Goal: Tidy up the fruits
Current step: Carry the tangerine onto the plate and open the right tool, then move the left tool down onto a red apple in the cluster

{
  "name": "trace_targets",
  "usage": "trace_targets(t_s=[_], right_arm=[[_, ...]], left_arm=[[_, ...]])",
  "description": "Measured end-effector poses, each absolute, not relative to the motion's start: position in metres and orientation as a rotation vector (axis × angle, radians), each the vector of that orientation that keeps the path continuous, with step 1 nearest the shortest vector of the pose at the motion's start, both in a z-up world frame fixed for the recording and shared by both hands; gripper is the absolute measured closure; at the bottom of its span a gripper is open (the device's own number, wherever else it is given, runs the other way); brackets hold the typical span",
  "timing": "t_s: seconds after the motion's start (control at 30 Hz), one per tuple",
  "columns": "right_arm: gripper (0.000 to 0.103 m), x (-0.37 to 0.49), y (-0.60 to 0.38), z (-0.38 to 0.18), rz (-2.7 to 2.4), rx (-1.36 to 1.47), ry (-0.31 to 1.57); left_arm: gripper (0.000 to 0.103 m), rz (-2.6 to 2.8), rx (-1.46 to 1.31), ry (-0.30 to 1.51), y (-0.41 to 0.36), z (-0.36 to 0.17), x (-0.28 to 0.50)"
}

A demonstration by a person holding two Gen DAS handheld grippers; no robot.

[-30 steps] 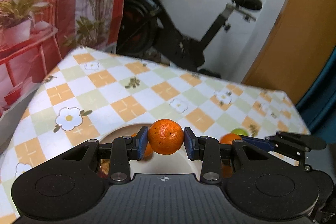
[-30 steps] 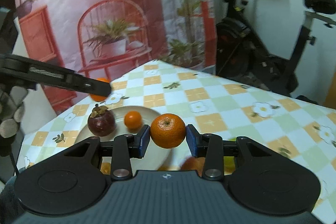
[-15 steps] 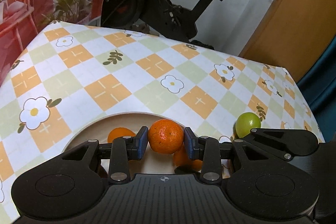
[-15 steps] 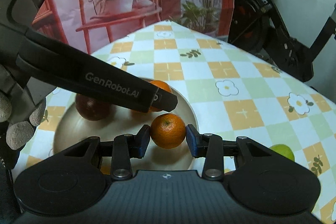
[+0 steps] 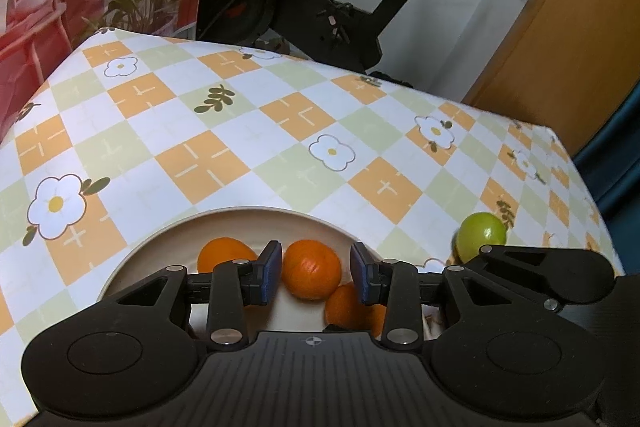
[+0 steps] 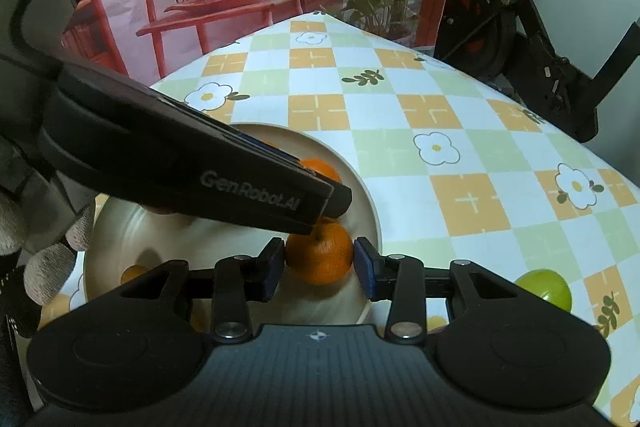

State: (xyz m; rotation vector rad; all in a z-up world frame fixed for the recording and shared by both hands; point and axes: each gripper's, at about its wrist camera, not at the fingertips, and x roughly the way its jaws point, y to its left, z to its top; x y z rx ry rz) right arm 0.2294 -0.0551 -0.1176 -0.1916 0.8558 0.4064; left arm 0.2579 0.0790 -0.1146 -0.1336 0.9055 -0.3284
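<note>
**Two mandarins over the plate, both sets of jaws letting go**

Item 1. First mandarin [image 5: 311,269]: orange, round, sits between the blue pads of the left gripper [image 5: 316,271]. A sliver of gap shows on each side of the fruit; the jaws are opening and the pads no longer press it. It lies low inside the plate [image 5: 256,217].

Item 2. Second mandarin [image 6: 320,254]: orange, stem dimple up, between the pads of the right gripper [image 6: 320,263]. These jaws are opening too; the right pad stands at the fruit's edge, the left pad just clear of it. The fruit rests on the plate floor near the plate's right rim.

Item 3. Other fruit in the plate: one orange fruit [image 5: 226,254] just left of the left gripper's left pad, another [image 5: 352,311] below and right of the first mandarin, partly hidden by the right finger. In the right wrist view a further orange fruit [image 6: 320,169] shows beyond the left gripper's finger, and a small one [image 6: 134,273] sits to the left of the jaws.

Item 4. Plate: cream, round, shallow, directly under both sets of jaws.

Item 5. Green fruit [image 5: 480,235]: round, on the tablecloth [image 5: 224,131] outside the plate, well right of both sets of jaws.

Item 6. Left gripper's finger crosses the right wrist view diagonally, just above the second mandarin. A gloved hand [image 6: 44,259] shows at that view's left edge.

Item 7. Surroundings: checked orange, green and white tablecloth with flower prints; exercise bike [image 5: 320,11] beyond the far table edge.
</note>
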Motion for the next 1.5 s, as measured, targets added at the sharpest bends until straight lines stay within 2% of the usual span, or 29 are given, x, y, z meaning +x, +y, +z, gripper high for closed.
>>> trace_targets(t_s=[0.07, 0.6, 0.67, 0.97, 1.5], right_arm=[[0.058, 0.228, -0.057, -0.116, 0.406, -0.180, 0.849], [0.057, 0.149, -0.133, -0.061, 0.389, -0.022, 0.688], [0.057, 0.135, -0.137, -0.064, 0.388, -0.022, 0.685], [0.037, 0.100, -0.114, -0.090, 0.440, -0.146, 0.697], [0.038, 0.114, -0.103, -0.120, 0.491, -0.258, 0.750]], left_arm=[[0.056, -0.328, -0.134, 0.891, 0.079, -0.111, 0.254], [0.057, -0.382, -0.132, 0.800, 0.060, -0.079, 0.194], [0.057, -0.400, -0.118, 0.808, 0.053, -0.081, 0.187], [0.056, -0.464, -0.095, 0.871, 0.033, -0.100, 0.167], [0.054, -0.505, -0.127, 0.900, 0.025, -0.115, 0.158]])
